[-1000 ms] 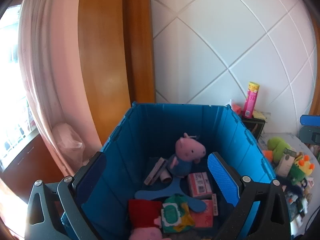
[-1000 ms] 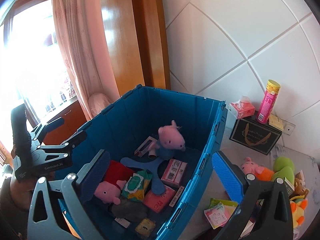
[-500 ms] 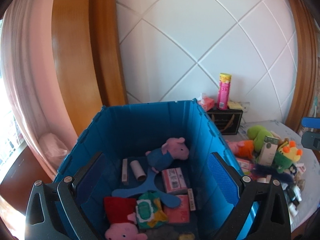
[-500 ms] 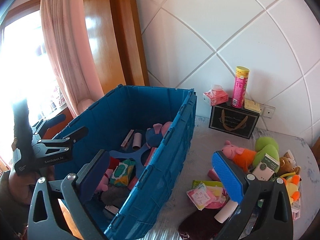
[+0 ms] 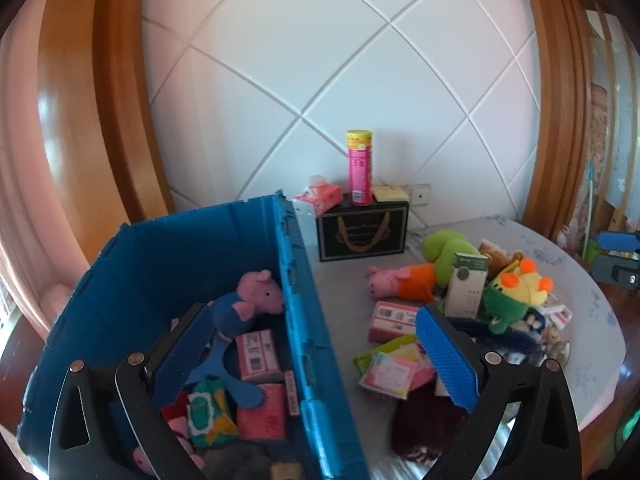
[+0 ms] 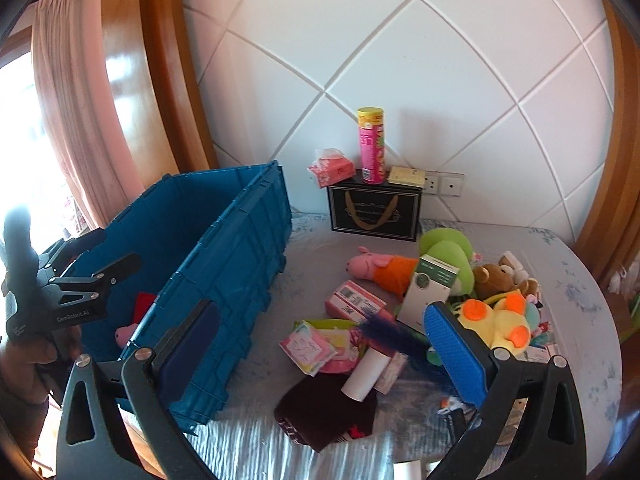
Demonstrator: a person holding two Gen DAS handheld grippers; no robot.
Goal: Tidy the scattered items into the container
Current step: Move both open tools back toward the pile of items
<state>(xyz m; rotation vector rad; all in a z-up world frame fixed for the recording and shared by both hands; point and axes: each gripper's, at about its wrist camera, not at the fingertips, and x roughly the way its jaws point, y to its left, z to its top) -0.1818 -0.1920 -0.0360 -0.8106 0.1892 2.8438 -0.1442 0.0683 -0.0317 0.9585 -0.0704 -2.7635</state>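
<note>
Task partly complete: the blue crate [image 5: 192, 264] at the table's [image 6: 568, 280] left edge holds several items; a toy-and-packet pile [image 6: 400, 320] remains mid-table. Left gripper [image 5: 312, 356] and right gripper [image 6: 324, 352]: jaws apart, empty.

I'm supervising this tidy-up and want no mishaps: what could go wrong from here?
The white cylindrical tube lies across the packet pile, so it might roll off when nudged. The tall white-and-green box stands upright against the plush toys and could topple. Both open grippers, left and right, hold nothing.

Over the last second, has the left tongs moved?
Yes. The left tongs swung right: the blue crate slid from centre to the left, bringing the toy pile into view.
</note>
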